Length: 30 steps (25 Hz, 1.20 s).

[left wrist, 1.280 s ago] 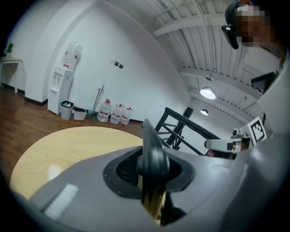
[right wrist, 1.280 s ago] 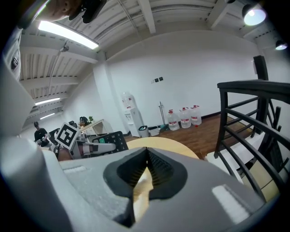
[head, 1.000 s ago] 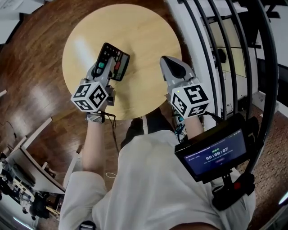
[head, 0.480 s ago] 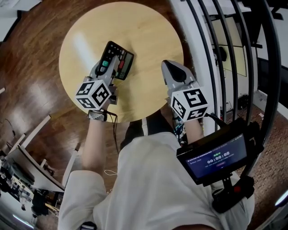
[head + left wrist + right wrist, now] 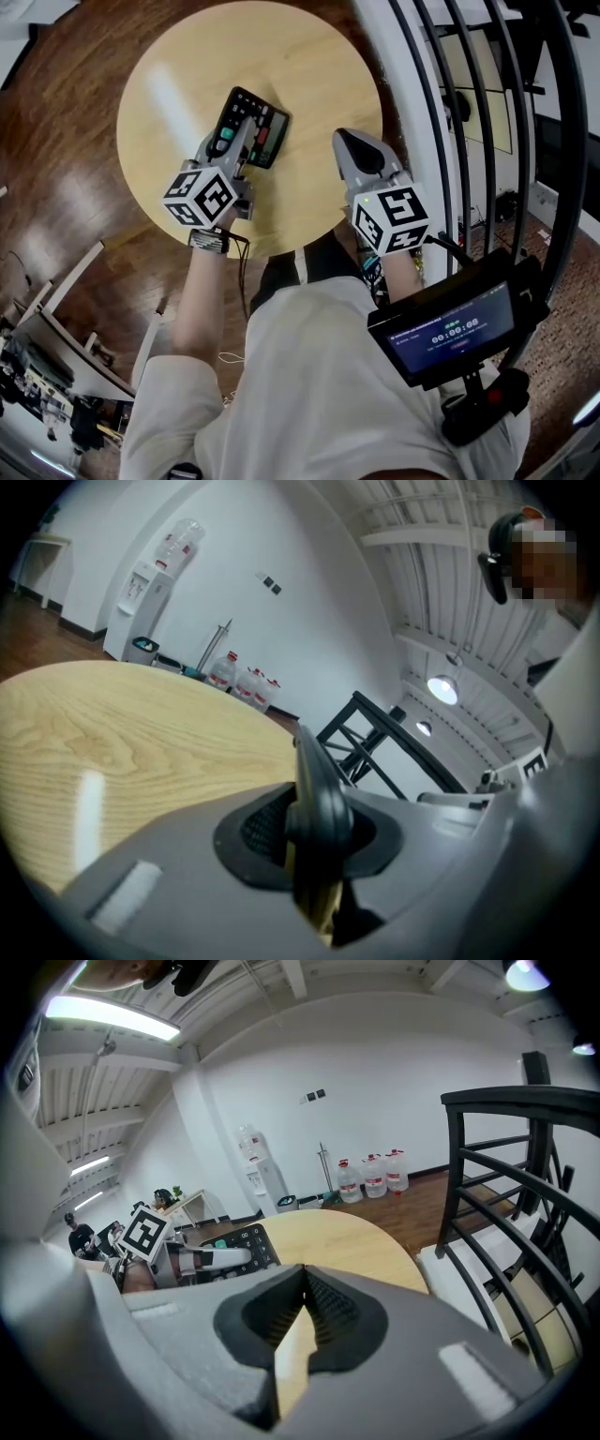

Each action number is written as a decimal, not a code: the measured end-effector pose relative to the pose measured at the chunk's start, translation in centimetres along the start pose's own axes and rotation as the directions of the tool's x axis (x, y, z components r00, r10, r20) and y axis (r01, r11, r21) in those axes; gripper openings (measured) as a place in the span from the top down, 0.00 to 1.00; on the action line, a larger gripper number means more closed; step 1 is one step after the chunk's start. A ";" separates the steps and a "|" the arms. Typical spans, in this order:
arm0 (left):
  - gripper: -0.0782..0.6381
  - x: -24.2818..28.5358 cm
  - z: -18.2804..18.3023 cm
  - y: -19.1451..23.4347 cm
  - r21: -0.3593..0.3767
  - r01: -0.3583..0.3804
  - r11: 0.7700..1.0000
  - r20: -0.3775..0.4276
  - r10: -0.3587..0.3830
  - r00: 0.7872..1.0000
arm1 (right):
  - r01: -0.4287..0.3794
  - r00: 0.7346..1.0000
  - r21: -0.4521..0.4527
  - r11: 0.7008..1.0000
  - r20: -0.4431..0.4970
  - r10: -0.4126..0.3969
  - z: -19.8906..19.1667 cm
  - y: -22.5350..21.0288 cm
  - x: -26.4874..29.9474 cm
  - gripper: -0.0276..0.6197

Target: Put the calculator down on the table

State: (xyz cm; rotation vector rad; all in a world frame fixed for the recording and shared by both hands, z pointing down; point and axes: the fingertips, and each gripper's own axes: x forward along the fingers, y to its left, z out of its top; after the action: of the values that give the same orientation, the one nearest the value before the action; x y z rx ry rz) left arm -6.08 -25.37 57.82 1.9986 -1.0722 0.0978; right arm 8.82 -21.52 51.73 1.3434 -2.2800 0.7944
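Round wooden table (image 5: 309, 66), room ahead and left, black railing (image 5: 487, 112) beyond its right edge, my left gripper (image 5: 249, 122) tilted down, clamped on the calculator (image 5: 272, 131) over mid-table, right gripper (image 5: 345, 139) closed empty near that edge.

black calculator (image 5: 275, 125) with green and red keys, pale wood-grain table (image 5: 309, 66), grey left gripper (image 5: 242, 131) and right gripper (image 5: 343, 142), black-and-white marker cubes (image 5: 199, 197), glossy dark-brown floor (image 5: 66, 141), black railing (image 5: 516, 1094), whitish shirt (image 5: 309, 375)
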 end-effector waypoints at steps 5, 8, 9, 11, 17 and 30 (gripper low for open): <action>0.78 0.7 -0.4 0.3 -0.010 0.014 1.000 -0.027 -0.014 1.000 | 0.002 1.000 0.007 1.000 -0.012 -0.002 0.2 0.3 1.1 0.95; 0.78 0.8 -0.8 0.4 -0.024 0.020 1.000 -0.035 -0.020 0.999 | 0.004 1.000 0.011 1.000 -0.018 -0.004 -0.1 0.4 1.3 0.95; 0.78 0.8 -0.9 0.6 -0.034 0.021 0.999 -0.033 -0.022 0.999 | 0.005 1.000 0.011 1.000 -0.020 -0.004 -0.2 0.3 1.3 0.95; 0.78 0.9 -1.1 0.9 -0.056 0.020 0.998 -0.030 -0.022 0.999 | 0.006 1.000 0.011 1.000 -0.022 -0.006 -0.3 0.3 1.3 0.95; 0.76 0.8 -1.7 1.6 -0.017 -0.018 1.000 -0.050 0.018 0.999 | 0.013 1.000 0.019 1.000 -0.027 -0.012 -0.7 0.1 1.1 0.95; 0.64 0.3 -2.1 3.5 -0.002 -0.118 0.993 -0.035 0.118 0.992 | 0.010 1.000 0.019 1.000 -0.030 -0.009 -1.2 0.2 1.2 0.95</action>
State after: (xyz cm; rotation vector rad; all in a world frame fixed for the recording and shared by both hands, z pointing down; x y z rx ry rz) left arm -7.78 -25.02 61.57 1.9226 -1.1666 0.1926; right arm 8.14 -21.42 53.30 1.3404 -2.2470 0.8293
